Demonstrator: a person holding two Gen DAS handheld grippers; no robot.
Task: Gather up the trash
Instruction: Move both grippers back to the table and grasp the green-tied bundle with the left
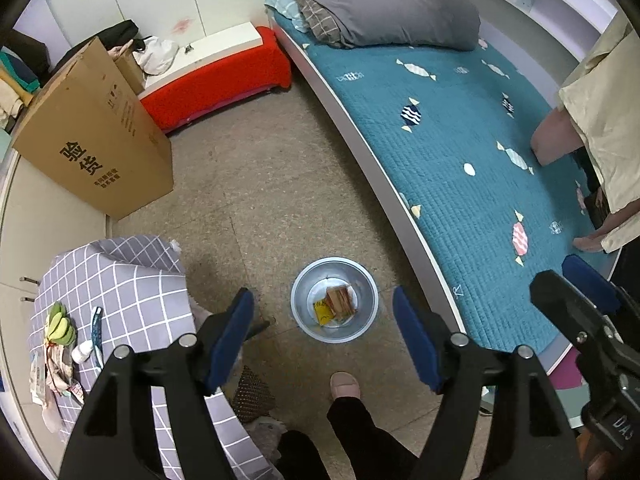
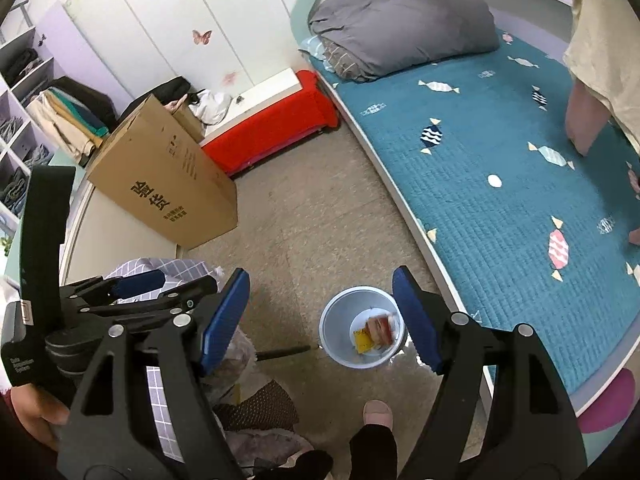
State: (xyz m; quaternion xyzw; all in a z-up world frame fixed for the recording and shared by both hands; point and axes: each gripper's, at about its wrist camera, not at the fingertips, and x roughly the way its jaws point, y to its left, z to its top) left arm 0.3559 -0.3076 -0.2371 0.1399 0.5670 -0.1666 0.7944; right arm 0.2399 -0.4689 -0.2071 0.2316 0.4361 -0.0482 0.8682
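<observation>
The trash bin (image 1: 334, 300) is a round, smooth-walled grey pail standing upright on the floor (image 1: 256, 184) just beside the bed (image 1: 460, 168); the right wrist view shows it pale blue-grey under different light. Inside lie wrappers (image 1: 335, 303): one flat yellow packet and one reddish-brown striped packet, side by side on the bottom. The floor is mottled grey-brown with a rough, speckled surface and visible seams. The bed carries a quilted teal cover printed with candy shapes, edged by a curved white frame, with a folded grey duvet (image 1: 384, 4) at its far end. The left gripper (image 1: 323, 332) is released, its blue-padded jaws spread wide with nothing between them, held above the floor with the bin framed in the gap. The right gripper (image 2: 320, 316) is likewise spread and empty, the bin near its right pad. A brown corrugated cardboard box (image 1: 96, 136) stands tilted on a pale ledge, well apart from the bin.
</observation>
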